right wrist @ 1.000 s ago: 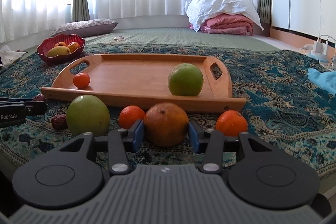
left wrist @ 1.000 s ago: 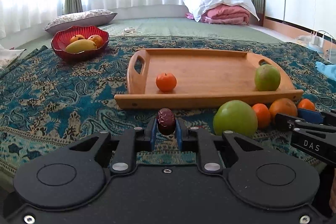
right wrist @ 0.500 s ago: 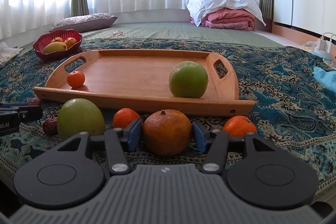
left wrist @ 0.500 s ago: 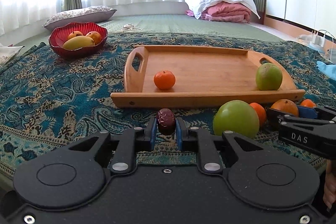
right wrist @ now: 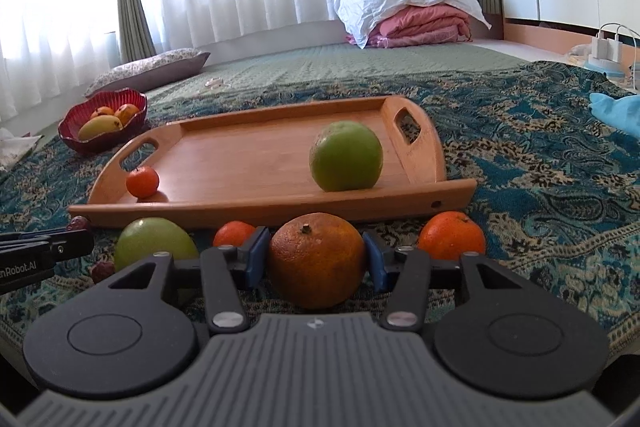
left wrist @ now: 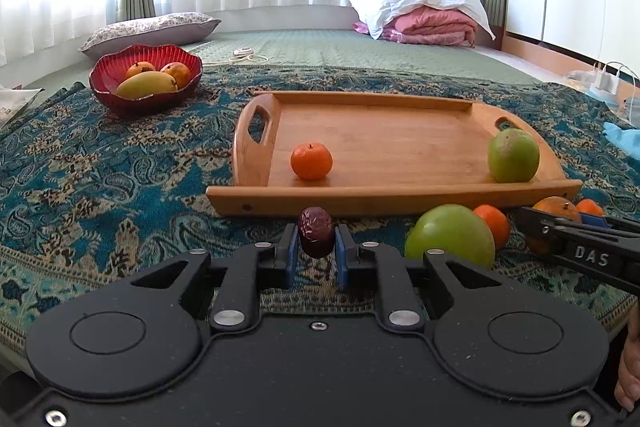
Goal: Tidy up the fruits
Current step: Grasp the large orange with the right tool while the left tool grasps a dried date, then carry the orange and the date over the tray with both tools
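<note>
My left gripper point(left wrist: 317, 247) is shut on a dark red date point(left wrist: 316, 231), just in front of the wooden tray point(left wrist: 384, 131). A large orange point(right wrist: 316, 267) sits between the closing jaws of my right gripper point(right wrist: 314, 251), and both blue pads press its sides. On the tray lie a small tangerine point(left wrist: 311, 161) and a green fruit point(left wrist: 513, 155). On the cloth before the tray rest a big green fruit point(right wrist: 154, 243), two small tangerines point(right wrist: 234, 233) point(right wrist: 451, 235) and another date point(right wrist: 103, 271).
A red bowl point(left wrist: 140, 105) with mangoes stands at the far left on the patterned blue cloth point(left wrist: 100, 179). A pillow point(left wrist: 152, 29) and folded bedding point(left wrist: 424, 15) lie behind, chargers with cables point(right wrist: 606, 47) and a blue cloth point(right wrist: 618, 111) at the far right.
The right wrist view has tilted as that gripper rolled, and the orange stays between its pads. The left gripper keeps the date and has barely moved.
</note>
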`<state>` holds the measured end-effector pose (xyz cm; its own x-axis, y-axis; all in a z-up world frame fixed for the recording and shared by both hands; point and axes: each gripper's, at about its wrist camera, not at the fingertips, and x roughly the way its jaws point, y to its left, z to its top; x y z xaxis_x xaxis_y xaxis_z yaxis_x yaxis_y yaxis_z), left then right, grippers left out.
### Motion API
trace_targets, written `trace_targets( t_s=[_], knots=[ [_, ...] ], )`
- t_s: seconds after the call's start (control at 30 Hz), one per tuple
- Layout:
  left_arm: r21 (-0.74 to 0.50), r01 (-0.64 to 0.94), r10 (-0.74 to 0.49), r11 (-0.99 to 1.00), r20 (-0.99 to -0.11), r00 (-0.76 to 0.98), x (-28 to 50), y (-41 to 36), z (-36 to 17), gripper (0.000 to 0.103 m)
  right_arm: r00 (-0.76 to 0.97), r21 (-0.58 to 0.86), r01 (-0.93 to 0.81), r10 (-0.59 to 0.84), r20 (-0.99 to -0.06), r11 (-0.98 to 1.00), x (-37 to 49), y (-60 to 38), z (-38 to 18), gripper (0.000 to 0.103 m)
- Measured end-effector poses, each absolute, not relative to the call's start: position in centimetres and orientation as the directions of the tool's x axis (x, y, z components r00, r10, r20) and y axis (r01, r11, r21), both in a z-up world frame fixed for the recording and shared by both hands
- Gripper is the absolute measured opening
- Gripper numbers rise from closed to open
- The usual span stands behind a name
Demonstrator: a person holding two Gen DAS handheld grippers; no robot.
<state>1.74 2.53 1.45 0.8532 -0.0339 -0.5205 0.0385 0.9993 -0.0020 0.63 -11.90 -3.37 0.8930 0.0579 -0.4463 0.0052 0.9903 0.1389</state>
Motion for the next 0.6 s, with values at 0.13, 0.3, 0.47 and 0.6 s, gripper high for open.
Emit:
trace_targets(
  t_s=[0.13, 0.3, 0.47, 0.6],
  knots=[
    [0.005, 0.039, -0.031, 0.999, -0.499, 0.866, 2.2, 2.6, 2.1, 0.018, 0.909, 0.149, 0.010, 0.053, -0.414, 0.989, 0.7, -12.1, -2.1, 0.054],
    [-0.005, 0.049, -0.046, 0.999, -0.477, 0.878, 3.6, 3.0, 3.6, 0.018, 0.919, 0.155, 0.007, 0.055, -0.391, 0.988, 1.6, -12.5, -0.3, 0.054],
    [-0.063, 0.057, -0.080, 0.996, -0.480, 0.873, 6.4, 4.1, 5.5, 0.018, 0.921, 0.184, 0.005, 0.067, -0.384, 0.983, 3.7, -13.1, 1.6, 0.054],
    [-0.084, 0.049, -0.083, 0.995, -0.473, 0.877, 9.1, 4.9, 6.8, 0.018, 0.919, 0.198, 0.012, 0.067, -0.389, 0.980, 6.2, -13.8, 3.1, 0.054]
  ],
)
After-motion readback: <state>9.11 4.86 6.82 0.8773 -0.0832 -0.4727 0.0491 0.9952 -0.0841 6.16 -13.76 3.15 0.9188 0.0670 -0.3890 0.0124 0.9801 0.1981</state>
